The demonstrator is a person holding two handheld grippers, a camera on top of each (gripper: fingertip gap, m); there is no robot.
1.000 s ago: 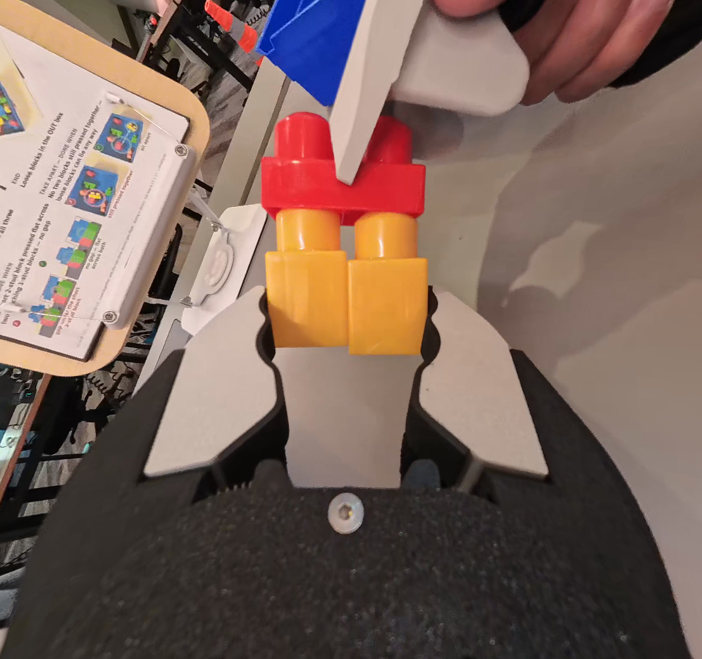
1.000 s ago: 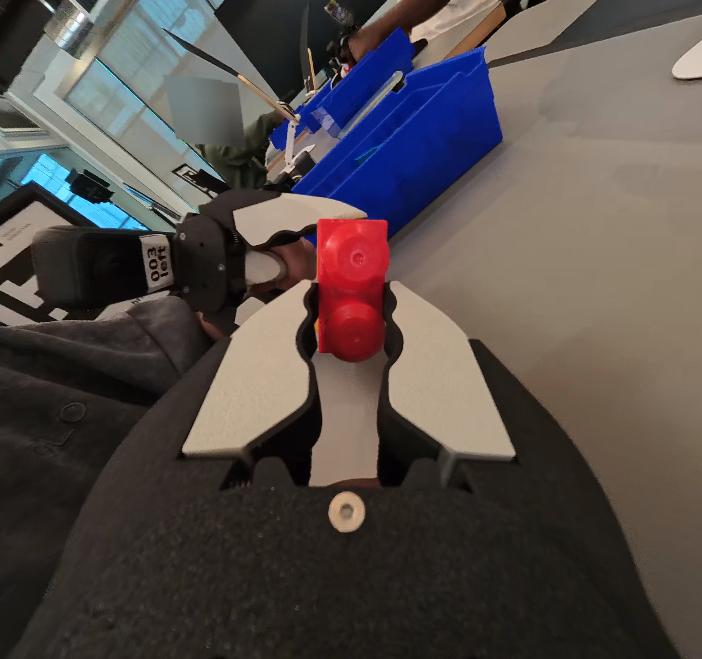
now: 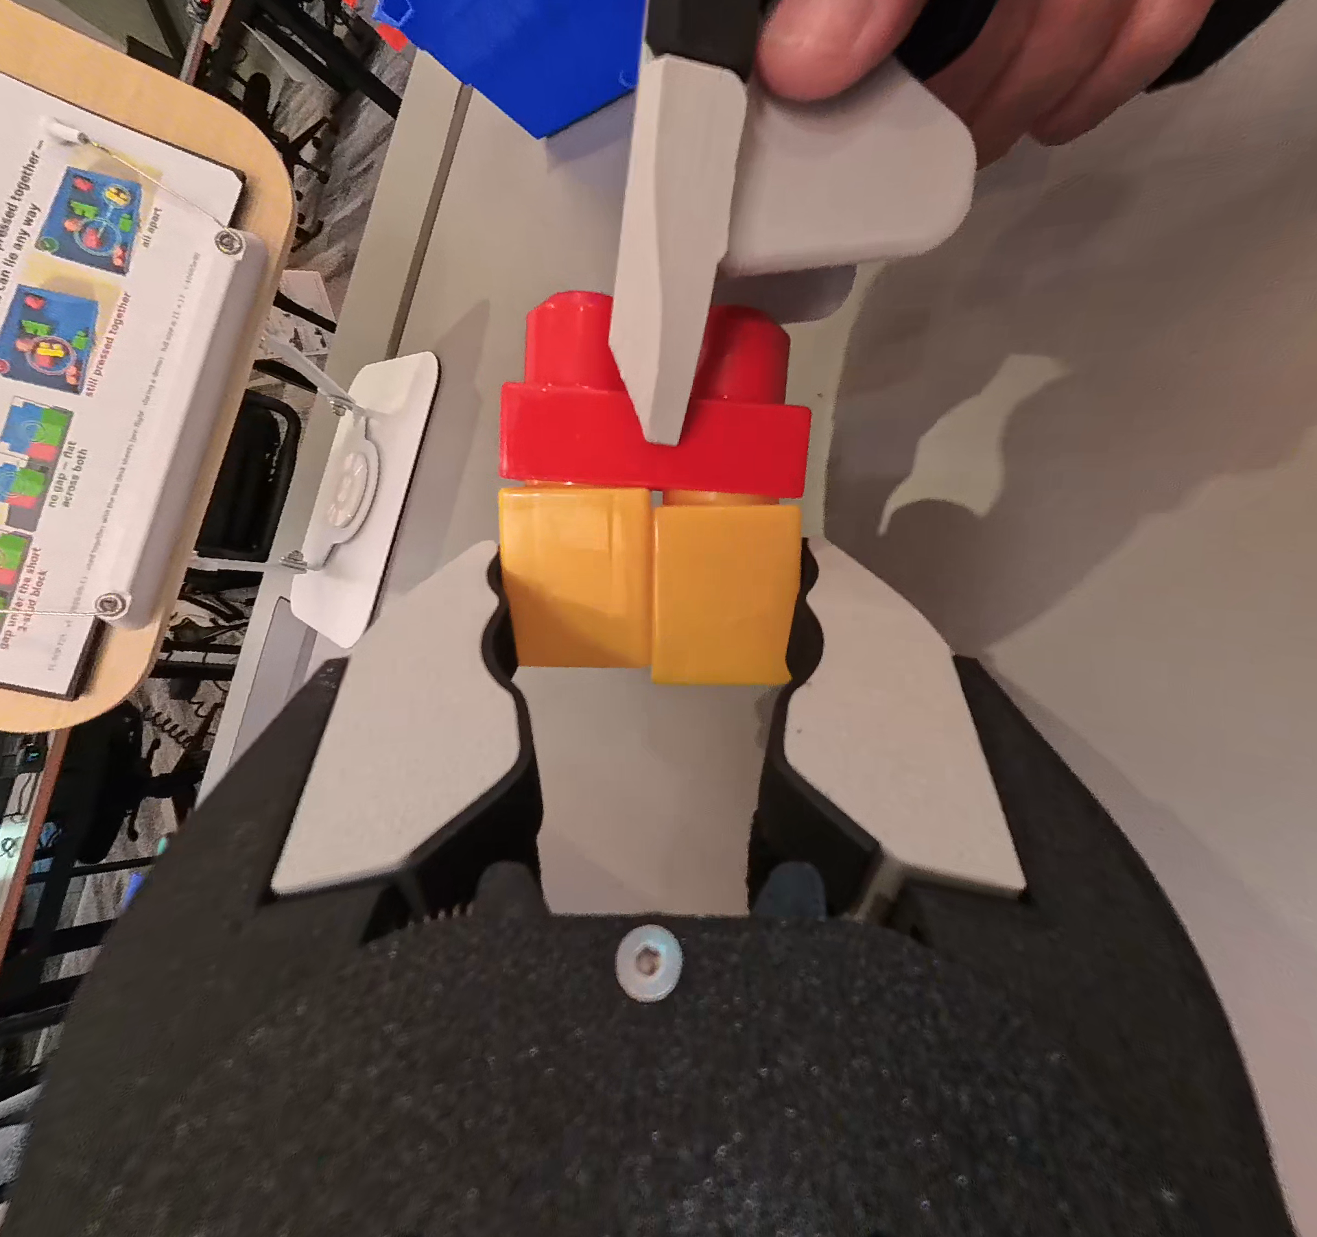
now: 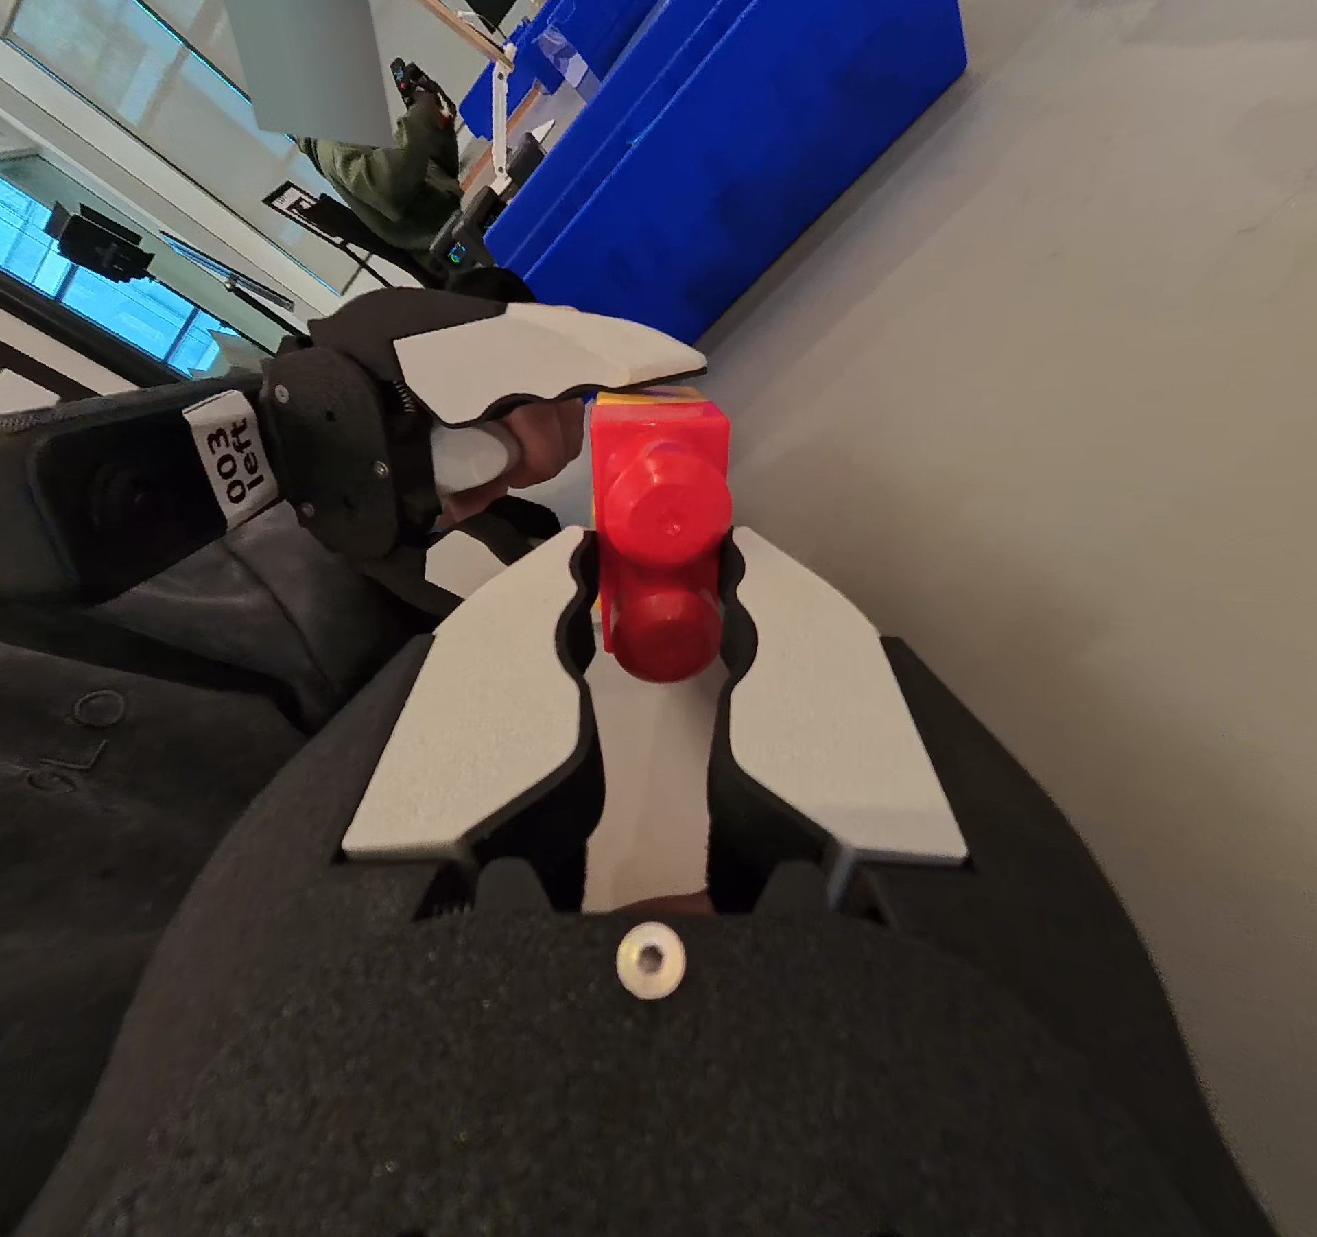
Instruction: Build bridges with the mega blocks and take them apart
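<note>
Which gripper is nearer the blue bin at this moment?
Right, as far as these views show. The right gripper, shut on the red block, sits just before the blue bin; the left gripper, clamping the two yellow blocks, is farther back.

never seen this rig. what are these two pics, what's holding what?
No robot: a person holds handheld tongs in each hand, each with a camera looking along its fingers. The left wrist view shows the left tongs shut on two yellow blocks. The right wrist view shows the right tongs shut on the red two-stud block, which sits across both yellow ones. All this is over a grey table with a blue bin. An instruction sheet stands off the table's left edge.
</note>
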